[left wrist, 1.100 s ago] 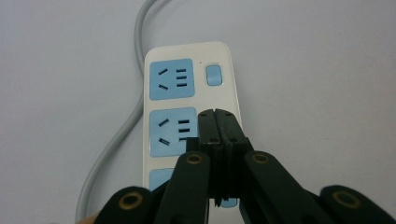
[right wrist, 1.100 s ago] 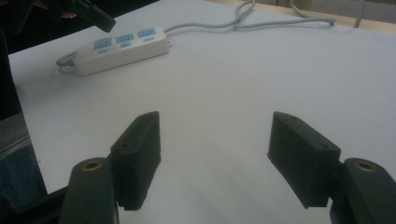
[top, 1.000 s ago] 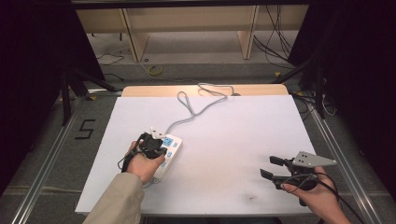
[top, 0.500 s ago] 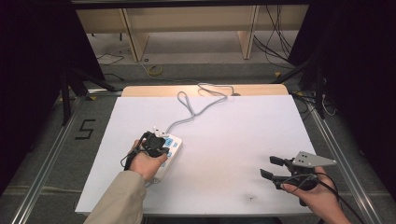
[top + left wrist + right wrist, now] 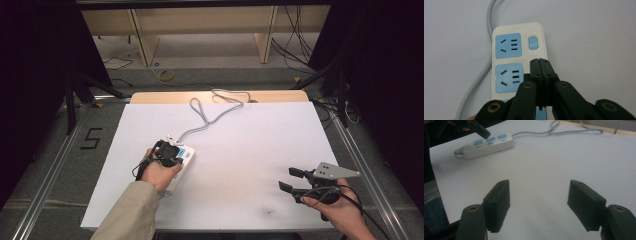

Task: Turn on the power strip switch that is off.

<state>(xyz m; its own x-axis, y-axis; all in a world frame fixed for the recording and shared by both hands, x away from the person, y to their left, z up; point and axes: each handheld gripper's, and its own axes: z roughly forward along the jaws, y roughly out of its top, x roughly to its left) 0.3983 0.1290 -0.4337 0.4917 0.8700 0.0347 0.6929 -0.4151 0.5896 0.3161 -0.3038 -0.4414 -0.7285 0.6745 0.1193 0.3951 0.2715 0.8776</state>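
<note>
The left gripper (image 5: 541,61), jaws pressed together and empty, hovered over the power strip (image 5: 184,161), tips just short of its switch (image 5: 533,42). The strip's long axis ran away from the person. The right gripper (image 5: 290,180), jaws spread, waited well apart on the white tabletop (image 5: 260,140); shelving (image 5: 200,25) stood beyond.

Left gripper (image 5: 540,61): 2 black jaws, brass-coloured rivets on links, small screws near tips. Beige sleeve (image 5: 131,212) at lower left of high view. Right gripper (image 5: 290,179): black, grey 3-cornered plate on top, black cable trailing to lower right.
</note>
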